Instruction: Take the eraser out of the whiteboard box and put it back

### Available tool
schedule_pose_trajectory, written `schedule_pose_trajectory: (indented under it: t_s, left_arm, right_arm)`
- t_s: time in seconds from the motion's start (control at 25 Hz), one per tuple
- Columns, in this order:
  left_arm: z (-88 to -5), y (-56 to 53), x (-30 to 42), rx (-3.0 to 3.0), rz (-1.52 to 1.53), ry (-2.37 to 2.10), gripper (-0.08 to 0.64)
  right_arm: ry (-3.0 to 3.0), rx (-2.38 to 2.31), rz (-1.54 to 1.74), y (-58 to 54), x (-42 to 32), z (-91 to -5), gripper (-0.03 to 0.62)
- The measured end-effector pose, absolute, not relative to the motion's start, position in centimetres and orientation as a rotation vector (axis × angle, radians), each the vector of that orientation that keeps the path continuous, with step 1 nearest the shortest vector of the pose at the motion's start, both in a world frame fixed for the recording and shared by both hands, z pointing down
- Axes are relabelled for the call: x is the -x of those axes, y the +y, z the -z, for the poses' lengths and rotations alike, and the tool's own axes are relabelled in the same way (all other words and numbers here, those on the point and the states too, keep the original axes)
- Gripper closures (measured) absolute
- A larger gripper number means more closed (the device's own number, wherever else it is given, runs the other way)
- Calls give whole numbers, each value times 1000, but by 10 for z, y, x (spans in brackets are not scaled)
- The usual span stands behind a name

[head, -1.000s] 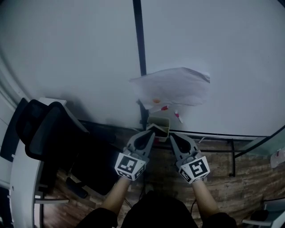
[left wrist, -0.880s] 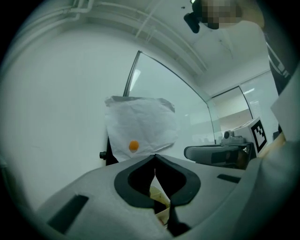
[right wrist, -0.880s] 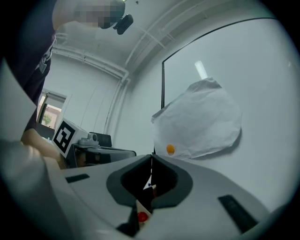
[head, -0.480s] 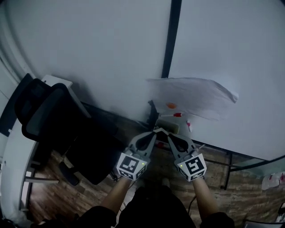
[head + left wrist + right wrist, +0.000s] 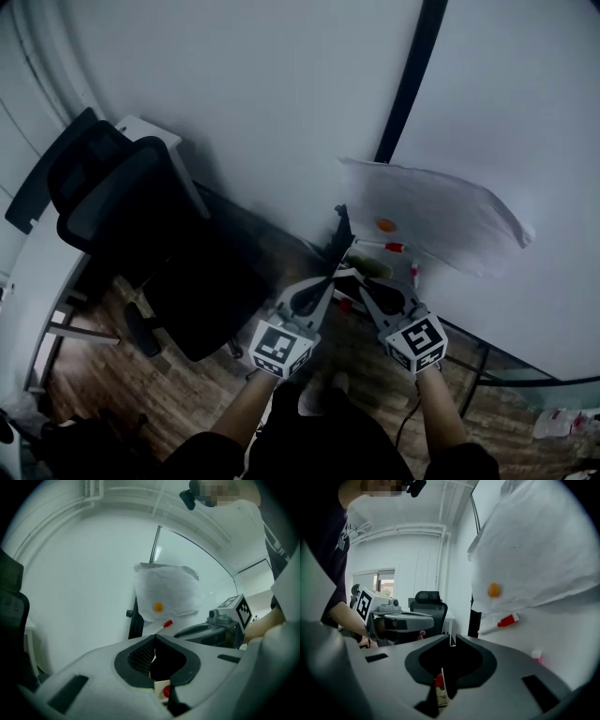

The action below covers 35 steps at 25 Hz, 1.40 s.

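Grey jaws are pinched together, with nothing between them, on both the left gripper point(image 5: 154, 638) and the right gripper point(image 5: 453, 639). In the head view their tips sit side by side, just at 6 o'clock of the box point(image 5: 366, 266) against the whiteboard point(image 5: 281, 112). I cannot make out the eraser; it is probably inside the box. If the jaws go in closed, they would likely only knock the box or shove the eraser deeper. A paper point(image 5: 441, 211) hangs at 1 o'clock with a marker point(image 5: 392, 247) under it, and a high reach could dislodge either.
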<state>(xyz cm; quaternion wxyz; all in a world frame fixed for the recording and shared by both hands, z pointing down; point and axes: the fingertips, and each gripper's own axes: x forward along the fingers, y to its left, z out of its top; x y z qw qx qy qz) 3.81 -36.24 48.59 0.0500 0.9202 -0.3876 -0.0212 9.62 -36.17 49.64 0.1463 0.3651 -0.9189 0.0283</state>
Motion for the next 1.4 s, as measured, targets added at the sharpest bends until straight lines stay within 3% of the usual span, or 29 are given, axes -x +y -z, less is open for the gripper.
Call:
schedule_pose_trajectory:
  t_s: [0.08, 0.16, 0.48, 0.72, 0.8, 1.04, 1.4]
  left_arm:
    - [-485, -361, -38, -2804, 70, -1181, 555]
    - [-482, -360, -38, -2810, 77, -1178, 555]
    - [-477, -357, -31, -2810, 107, -1173, 555]
    - [-479, -357, -20, -2791, 121, -1187, 555]
    - [-481, -357, -17, -2784, 119, -1190, 555]
    - [-483, -356, -16, -2774, 118, -1191, 555]
    - [-462, -356, -24, -2797, 160, -1196, 555]
  right_arm:
    - [-2613, -1010, -69, -365, -94, -498, 556]
    - [-2576, -949, -69, -368, -89, -503, 472]
    - [-2388, -819, -38, -384, -74, -535, 371]
    - [-2315, -768, -72, -391, -73, -554, 371]
    - [-2312, -762, -62, -390, -71, -554, 416]
    - [-2316, -783, -24, -388, -73, -550, 443]
    - [-2538, -940, 23, -384, -85, -469, 448]
